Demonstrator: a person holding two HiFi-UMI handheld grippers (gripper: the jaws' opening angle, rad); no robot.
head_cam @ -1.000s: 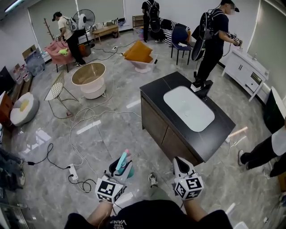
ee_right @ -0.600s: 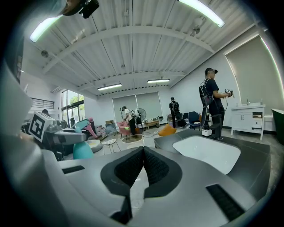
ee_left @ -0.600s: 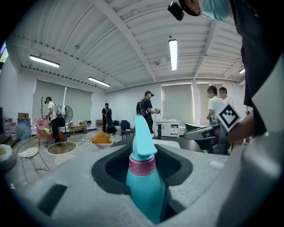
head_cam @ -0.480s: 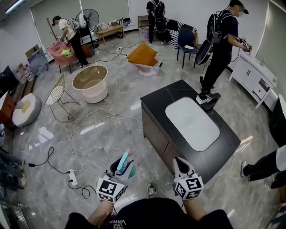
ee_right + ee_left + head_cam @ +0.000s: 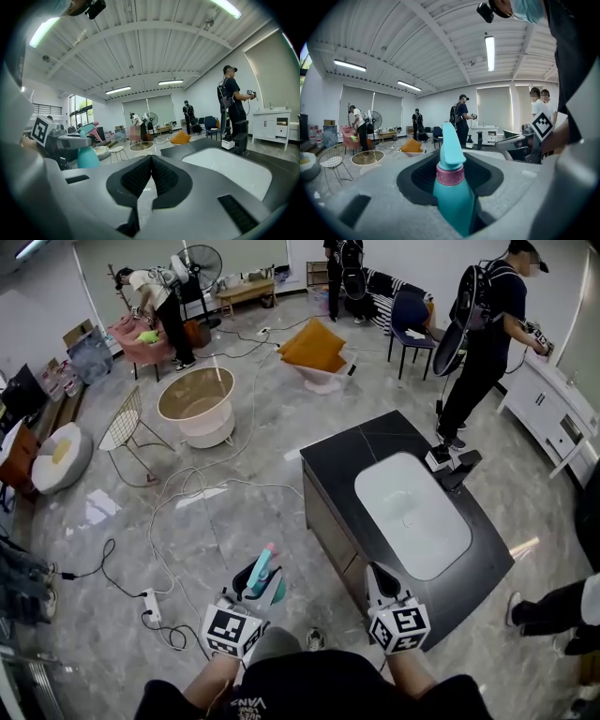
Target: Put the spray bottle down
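A teal spray bottle (image 5: 452, 192) with a pink collar and teal trigger head stands upright between the jaws of my left gripper (image 5: 452, 180), which is shut on it. In the head view the spray bottle (image 5: 259, 575) pokes up from the left gripper (image 5: 255, 585) low at centre left, over the grey floor. My right gripper (image 5: 380, 579) is held beside it, its tips over the near corner of the dark cabinet (image 5: 370, 451). In the right gripper view the right gripper (image 5: 151, 176) has its pads together with nothing between them.
The dark cabinet carries a white inset basin (image 5: 411, 512) and a black faucet (image 5: 459, 470). Cables and a power strip (image 5: 150, 606) lie on the floor at left. A round tub (image 5: 195, 404), a wire chair (image 5: 127, 423), an orange seat (image 5: 314, 348) and several people stand further off.
The whole scene has slid toward me: the cabinet is nearer and its near corner now lies under the right gripper. Both grippers keep their hold and spacing.
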